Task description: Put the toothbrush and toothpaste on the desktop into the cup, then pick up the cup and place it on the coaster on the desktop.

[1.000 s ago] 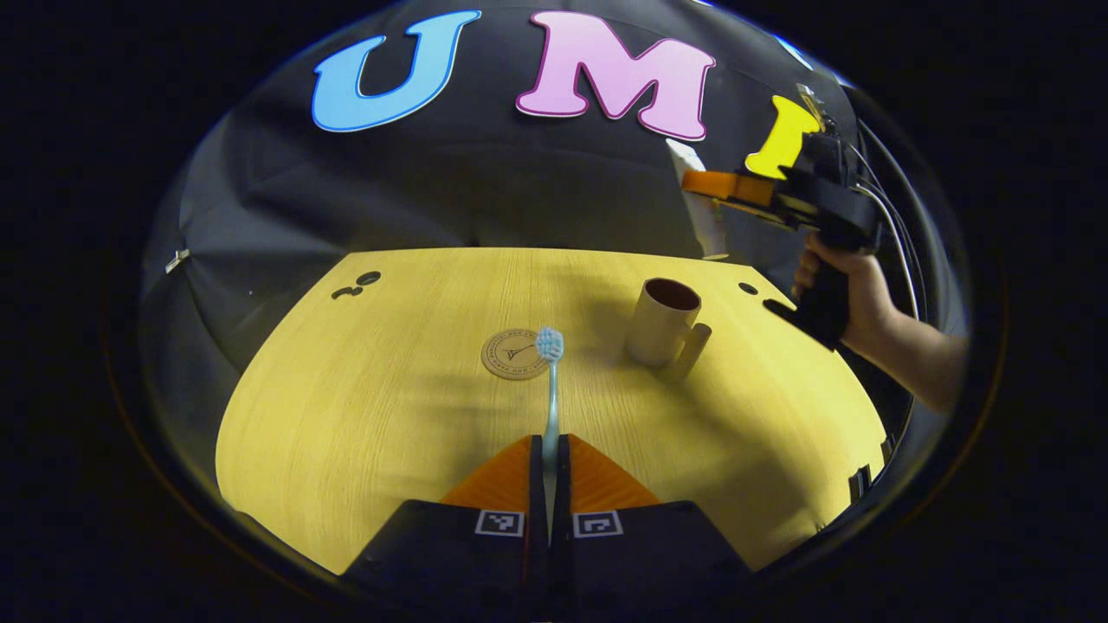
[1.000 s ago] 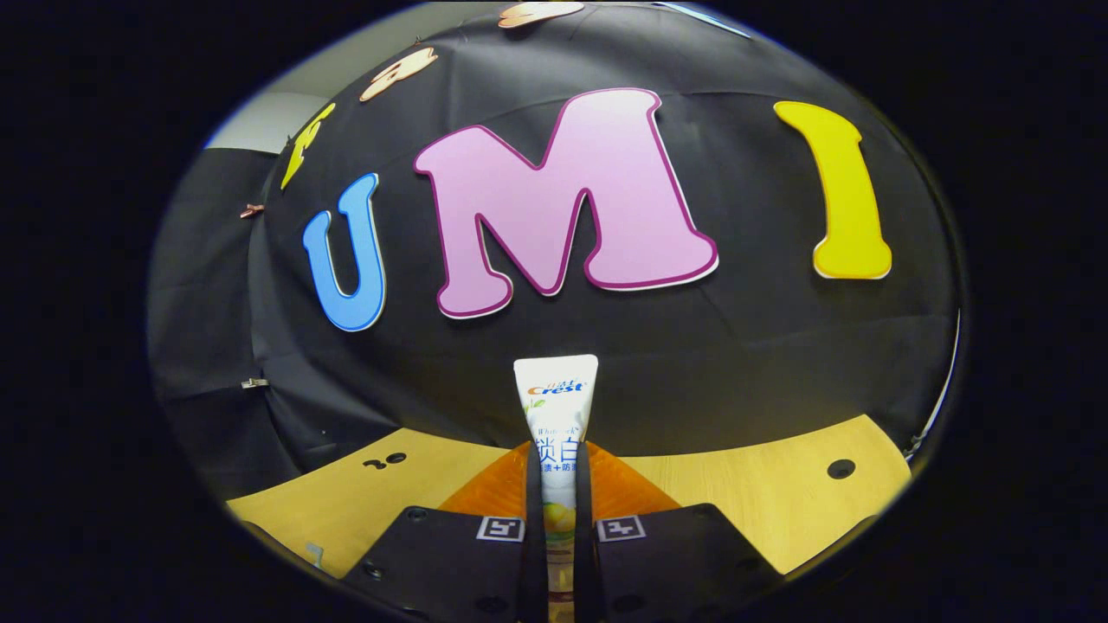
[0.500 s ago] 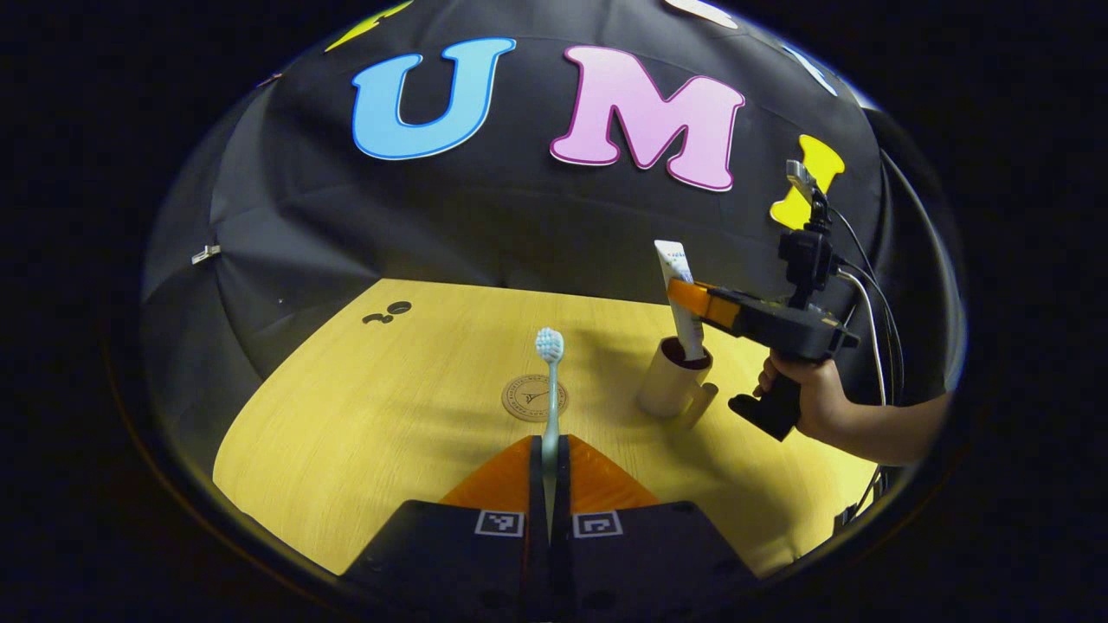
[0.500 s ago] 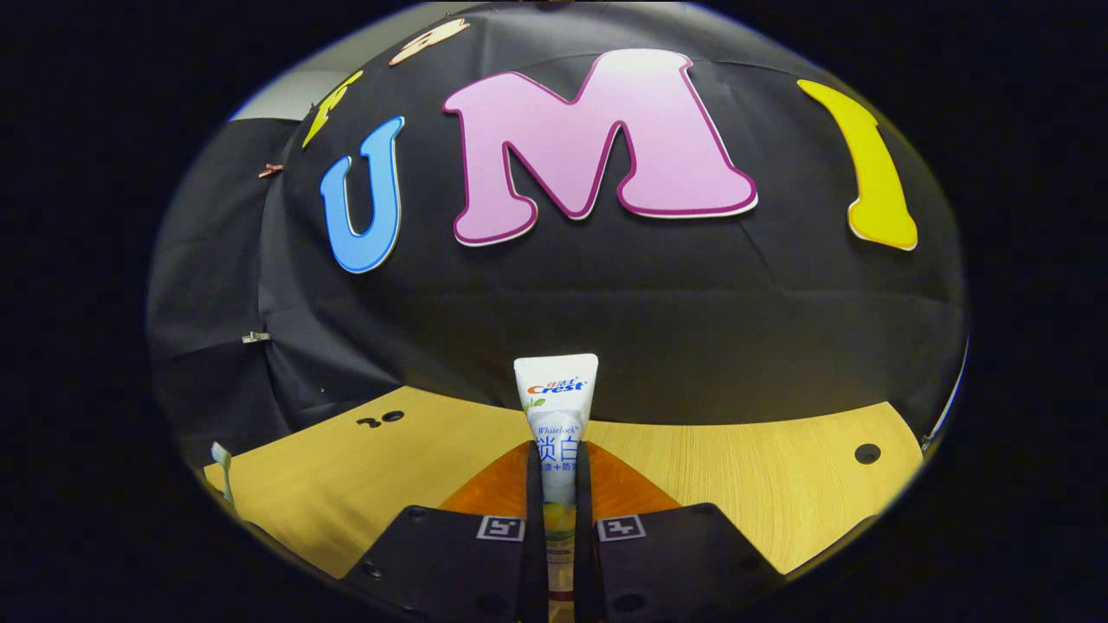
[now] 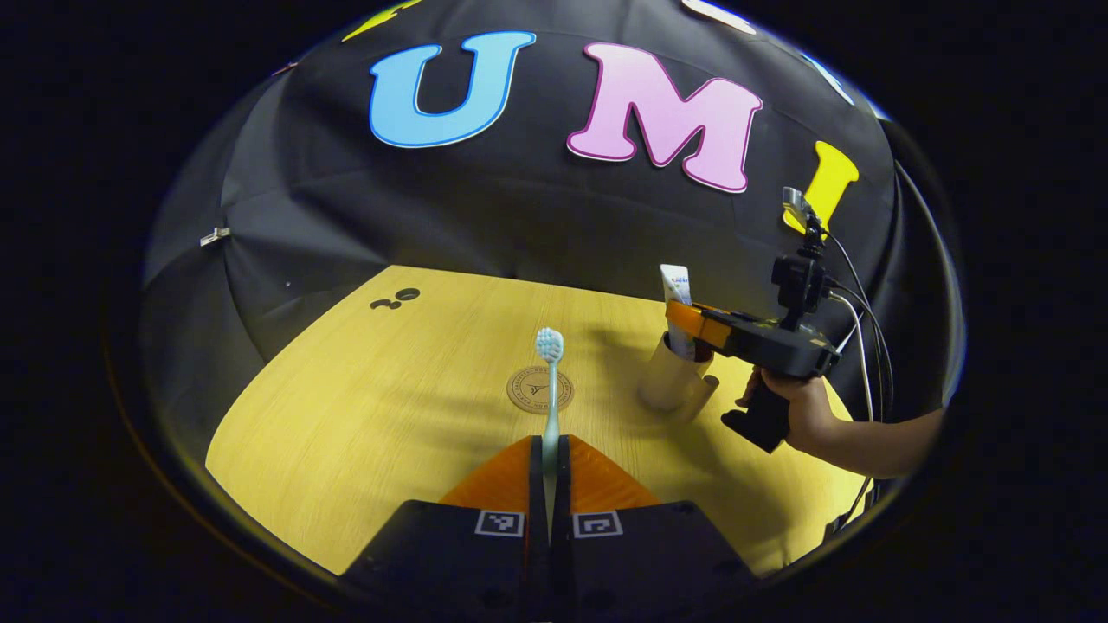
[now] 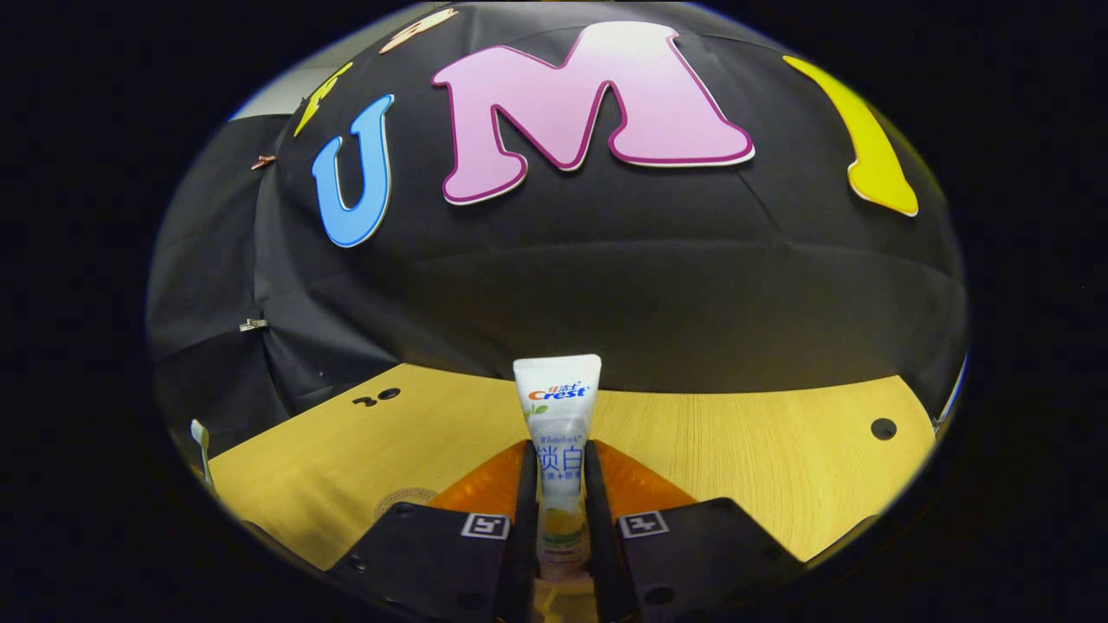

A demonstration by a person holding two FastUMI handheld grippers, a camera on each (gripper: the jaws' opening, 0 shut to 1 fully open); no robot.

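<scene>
On the yellow wooden bench (image 5: 346, 415), the left tongs (image 5: 549, 459) were seen clamped on the handle of the toothbrush (image 5: 550, 381), held upright with its bristled head raised above the round coaster (image 5: 528, 391). To the right, the cup (image 5: 665, 381) stood on the bench near the coaster, the toothpaste (image 5: 676, 290) lowered into its mouth by the right tongs (image 5: 684, 316), gripped in a hand (image 5: 801, 411). In the right gripper view, the right tongs (image 6: 558, 510) were shown parted slightly around the tube.

Toothpaste (image 5: 677, 298) bottom hidden in cup (image 5: 666, 381); toothbrush (image 5: 550, 394) handle hidden btwn left hand-held gripper (image 5: 549, 454) fingers.
</scene>
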